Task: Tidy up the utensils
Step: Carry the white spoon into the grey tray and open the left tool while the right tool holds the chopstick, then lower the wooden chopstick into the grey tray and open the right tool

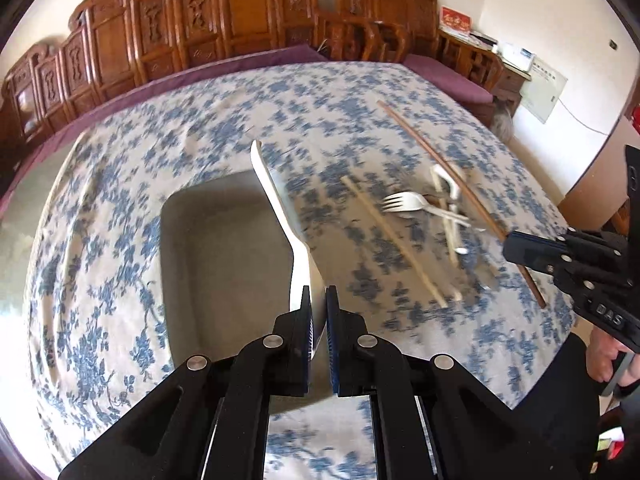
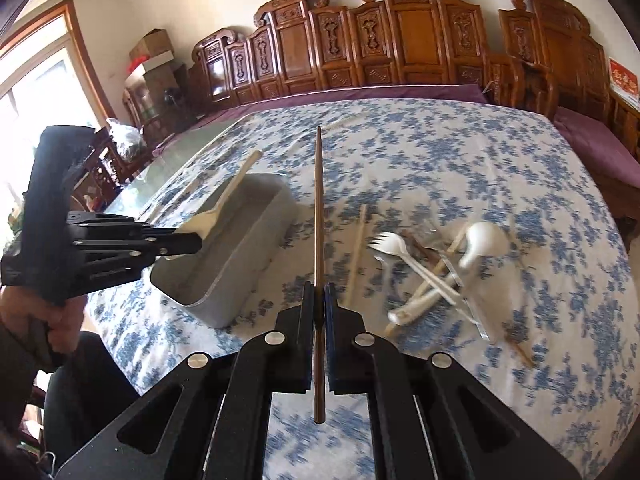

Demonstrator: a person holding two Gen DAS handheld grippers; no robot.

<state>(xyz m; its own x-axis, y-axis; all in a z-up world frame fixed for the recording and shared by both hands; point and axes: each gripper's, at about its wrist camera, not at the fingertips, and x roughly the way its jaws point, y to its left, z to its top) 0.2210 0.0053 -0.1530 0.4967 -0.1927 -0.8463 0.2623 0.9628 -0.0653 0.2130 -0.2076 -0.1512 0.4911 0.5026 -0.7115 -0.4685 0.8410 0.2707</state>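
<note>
Through the left wrist camera we see our left gripper (image 1: 319, 300) with its jaws clamped on the bowl end of a white plastic spoon (image 1: 280, 216), whose handle rises over the grey tray (image 1: 224, 248) on the desk (image 1: 120, 320). This view looks straight down into the tray and shows its bare floor. To the right our right gripper (image 1: 520, 248) comes in from the side, holding a dark brown chopstick (image 1: 440, 164) above the pile.

The right wrist camera shows what the first cannot: our right gripper (image 2: 319, 304) has its jaws shut tight on the chopstick (image 2: 318, 208), which points away from us. It shows the tray (image 2: 224, 280) from outside, with the spoon (image 2: 216, 212) over its near end in the left gripper (image 2: 192, 242). The loose pile is clearer here: a white fork (image 2: 394, 250), a white ladle spoon (image 2: 476, 248) and a pale chopstick (image 2: 358, 252) lie on the flowered cloth, right of the tray.
</note>
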